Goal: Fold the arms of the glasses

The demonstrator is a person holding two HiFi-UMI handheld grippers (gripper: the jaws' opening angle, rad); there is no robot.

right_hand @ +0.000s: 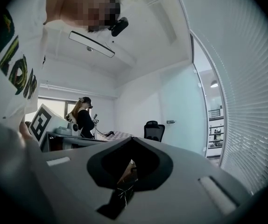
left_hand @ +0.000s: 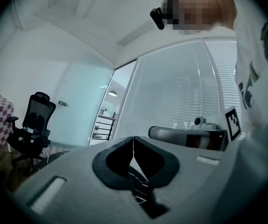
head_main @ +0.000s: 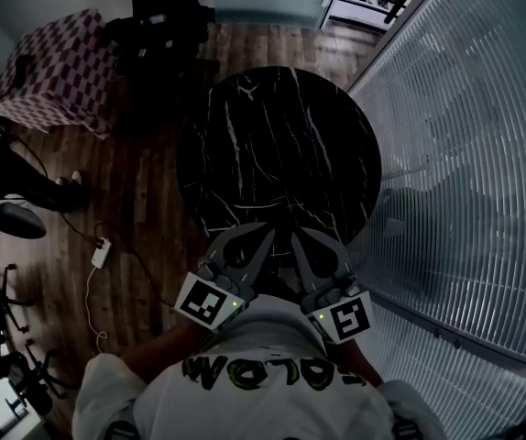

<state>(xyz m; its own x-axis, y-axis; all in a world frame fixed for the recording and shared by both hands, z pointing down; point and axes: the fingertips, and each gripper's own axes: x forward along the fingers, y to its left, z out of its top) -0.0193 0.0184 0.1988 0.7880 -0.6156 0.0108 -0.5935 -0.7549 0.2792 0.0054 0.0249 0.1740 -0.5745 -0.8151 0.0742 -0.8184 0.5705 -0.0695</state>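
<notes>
Head view shows my left gripper (head_main: pixel 265 235) and right gripper (head_main: pixel 298 237) close to my chest at the near edge of the round black marble table (head_main: pixel 281 145), jaws shut together on nothing. No glasses appear in any view, so I judge folding isn't under way.

I am in an office, by the look of it. A glass partition (head_main: pixel 465 154) hung with slatted blinds runs along my right, and the floor (head_main: pixel 144 200) is wood plank. Before me stands a round black marble table (head_main: pixel 281 145), and further off a second one under a checked cloth (head_main: pixel 57 67). A black office chair (left_hand: pixel 31 125) sits by a frosted glass wall, a power strip (head_main: pixel 101 251) trails its cable, and another person (right_hand: pixel 83 118) stands at a desk
</notes>
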